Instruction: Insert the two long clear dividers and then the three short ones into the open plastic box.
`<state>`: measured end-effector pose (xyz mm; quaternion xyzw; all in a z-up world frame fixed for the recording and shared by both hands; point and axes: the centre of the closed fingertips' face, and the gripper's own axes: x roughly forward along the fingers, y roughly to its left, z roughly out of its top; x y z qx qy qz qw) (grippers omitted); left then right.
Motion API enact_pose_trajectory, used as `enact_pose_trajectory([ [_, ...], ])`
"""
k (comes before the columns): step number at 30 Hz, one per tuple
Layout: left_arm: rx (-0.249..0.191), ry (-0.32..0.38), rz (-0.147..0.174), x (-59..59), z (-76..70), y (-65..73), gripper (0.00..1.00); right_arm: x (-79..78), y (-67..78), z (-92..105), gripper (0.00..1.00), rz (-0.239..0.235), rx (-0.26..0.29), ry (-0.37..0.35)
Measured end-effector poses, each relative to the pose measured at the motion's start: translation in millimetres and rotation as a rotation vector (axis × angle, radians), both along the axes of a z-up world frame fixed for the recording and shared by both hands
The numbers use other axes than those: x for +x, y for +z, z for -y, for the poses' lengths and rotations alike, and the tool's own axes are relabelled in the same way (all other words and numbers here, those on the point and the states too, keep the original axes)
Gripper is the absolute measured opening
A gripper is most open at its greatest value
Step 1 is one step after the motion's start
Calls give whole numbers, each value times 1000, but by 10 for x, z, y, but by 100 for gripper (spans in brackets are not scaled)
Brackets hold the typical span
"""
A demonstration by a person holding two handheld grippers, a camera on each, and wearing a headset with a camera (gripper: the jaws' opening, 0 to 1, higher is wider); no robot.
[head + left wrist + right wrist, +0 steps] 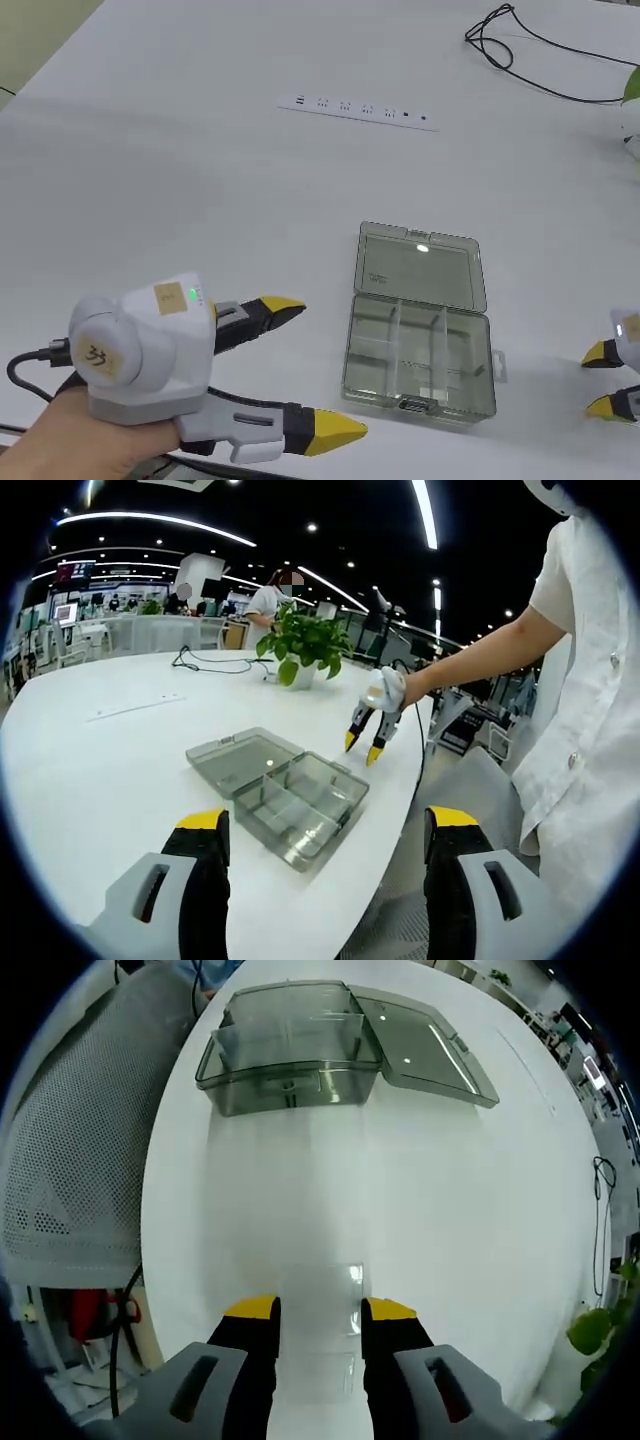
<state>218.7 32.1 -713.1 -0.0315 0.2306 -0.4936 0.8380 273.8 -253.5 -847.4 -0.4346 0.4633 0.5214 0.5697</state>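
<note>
One left hand-held gripper (327, 820) wide, right hand-held gripper (320, 1309) narrow astride flat clear divider (322, 1285), hold unclear

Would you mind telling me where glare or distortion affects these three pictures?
Head view: soft, even light, with one bright glint on the box lid. Left gripper view: fisheye curves the table edge, and ceiling lamps stretch into arcs. Right gripper view: two glints on the lid, and the clear dividers near the jaws almost vanish against the white table.
</note>
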Motion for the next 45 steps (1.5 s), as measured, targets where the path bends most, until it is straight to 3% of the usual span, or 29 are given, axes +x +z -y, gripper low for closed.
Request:
enact_pose_trajectory([
  [7, -1, 0, 1, -7, -4, 16, 80, -20, 71, -33, 33, 23, 6, -11],
  [15, -10, 5, 4, 35, 30, 102, 80, 0, 507, -422, 33, 121, 102, 0],
  [27, -65, 11, 5, 153, 236, 384, 75, -88, 1187, -1154, 33, 253, 225, 59],
  [31, -118, 30, -39, 191, 324, 452, 70, -140, 1343, -1378, 33, 287, 249, 91],
  [34, -160, 55, -95, 215, 368, 481, 65, -170, 1434, -1516, 33, 311, 261, 115],
  [37, -191, 69, -122, 233, 403, 513, 57, -216, 1537, -1658, 33, 332, 271, 133],
  [41, -250, 73, -210, 208, 480, 543, 48, -288, 1649, -1829, 33, 355, 280, 162],
  [43, -272, 73, -220, 209, 517, 558, 45, -307, 1693, -1891, 33, 370, 278, 178],
  [45, -297, 80, -269, 199, 557, 557, 41, -328, 1738, -1951, 33, 376, 283, 187],
])
